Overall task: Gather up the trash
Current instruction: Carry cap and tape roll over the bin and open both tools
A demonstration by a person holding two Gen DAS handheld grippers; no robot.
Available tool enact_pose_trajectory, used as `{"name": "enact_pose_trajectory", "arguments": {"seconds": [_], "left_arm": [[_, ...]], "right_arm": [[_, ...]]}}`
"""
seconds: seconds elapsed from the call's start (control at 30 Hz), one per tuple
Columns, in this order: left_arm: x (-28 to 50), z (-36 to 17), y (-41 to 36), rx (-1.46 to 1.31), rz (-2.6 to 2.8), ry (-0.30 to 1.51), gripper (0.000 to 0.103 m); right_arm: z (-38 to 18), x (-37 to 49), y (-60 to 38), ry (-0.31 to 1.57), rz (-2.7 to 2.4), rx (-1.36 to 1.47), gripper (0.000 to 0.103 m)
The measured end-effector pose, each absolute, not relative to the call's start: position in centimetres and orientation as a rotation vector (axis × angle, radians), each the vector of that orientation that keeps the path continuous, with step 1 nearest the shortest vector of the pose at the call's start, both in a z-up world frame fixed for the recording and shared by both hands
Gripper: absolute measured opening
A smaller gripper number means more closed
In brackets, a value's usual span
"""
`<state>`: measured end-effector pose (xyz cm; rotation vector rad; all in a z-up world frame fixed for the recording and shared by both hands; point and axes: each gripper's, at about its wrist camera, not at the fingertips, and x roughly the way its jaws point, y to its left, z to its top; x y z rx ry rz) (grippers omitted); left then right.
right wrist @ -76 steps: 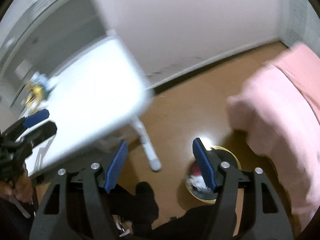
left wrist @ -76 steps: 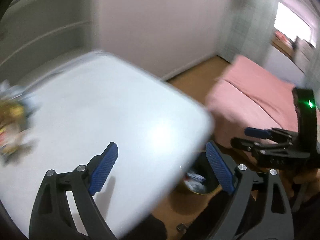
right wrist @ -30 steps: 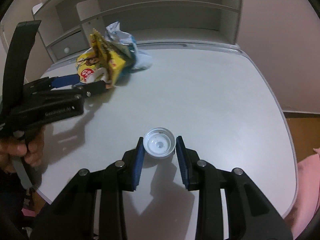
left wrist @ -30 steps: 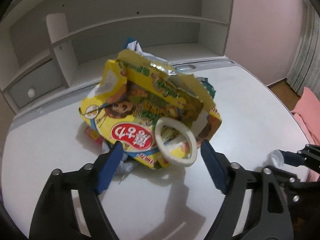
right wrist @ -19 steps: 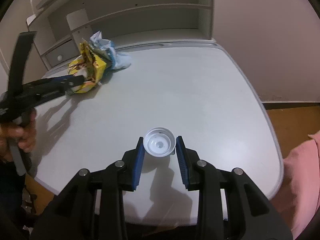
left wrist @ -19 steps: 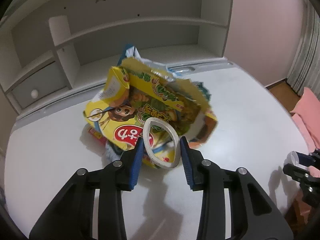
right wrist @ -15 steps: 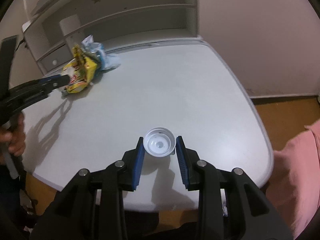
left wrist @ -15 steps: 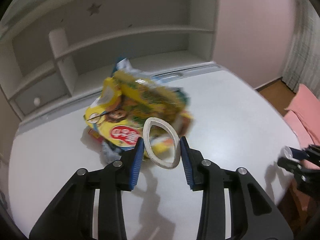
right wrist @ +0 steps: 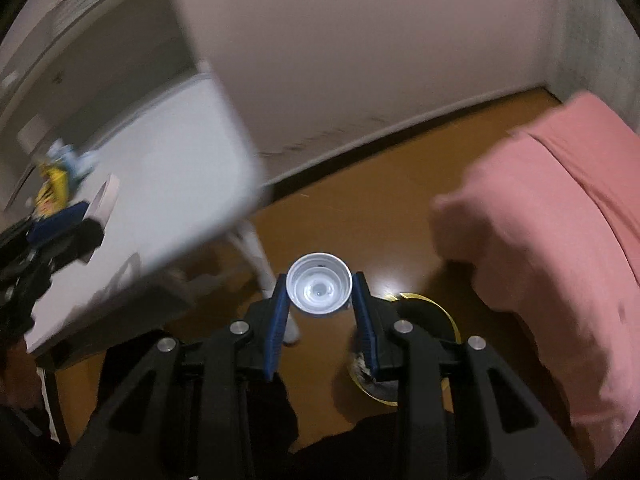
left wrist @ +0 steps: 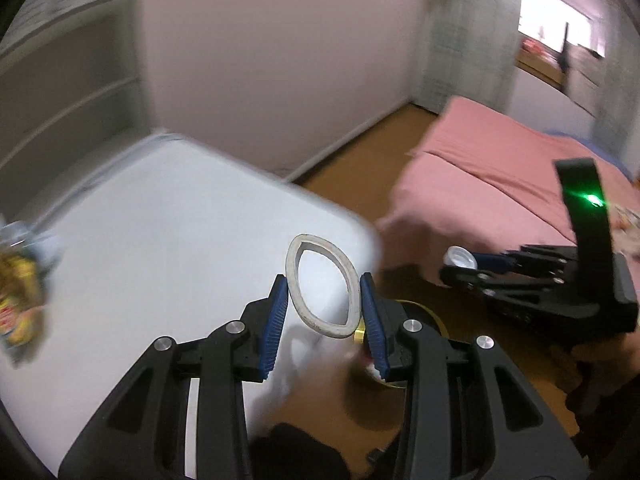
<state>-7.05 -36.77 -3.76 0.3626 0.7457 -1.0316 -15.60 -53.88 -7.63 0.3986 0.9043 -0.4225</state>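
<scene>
My left gripper (left wrist: 323, 312) is shut on a white ring (left wrist: 320, 285), squeezed oval, over the right edge of the white desk (left wrist: 160, 240). My right gripper (right wrist: 319, 300) is shut on a white bottle cap (right wrist: 319, 289), held over the wooden floor above the gold-rimmed trash bin (right wrist: 444, 316). The bin also shows in the left wrist view (left wrist: 424, 312), below the left gripper's right finger. The right gripper with the cap shows in the left wrist view (left wrist: 460, 258). A yellow snack wrapper (left wrist: 18, 296) lies blurred at the desk's left edge.
A pink bed (left wrist: 500, 176) stands to the right of the bin, also in the right wrist view (right wrist: 560, 240). A white desk leg (right wrist: 256, 252) stands left of the bin. Shelves (left wrist: 60, 92) rise behind the desk. Brown floor (right wrist: 360, 208) runs to the wall.
Both grippers have swung right, away from the desk top toward the floor and the bin, each still holding its item. The wrapper pile is left behind on the desk.
</scene>
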Motion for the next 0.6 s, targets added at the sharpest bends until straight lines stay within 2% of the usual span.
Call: {"name": "enact_pose_trajectory", "arguments": {"seconds": [0.23, 0.6], "left_arm": [[-11.2, -7.3, -43.1, 0.430, -1.172, 0.806, 0.036], [-13.7, -10.3, -47.0, 0.483, -1.223, 0.868, 0.036]], "right_arm": [[-11.5, -21.4, -58.6, 0.975, -0.544, 0.519, 0.032], [-13.4, -24.2, -60.1, 0.979, -0.570, 0.581, 0.032]]}}
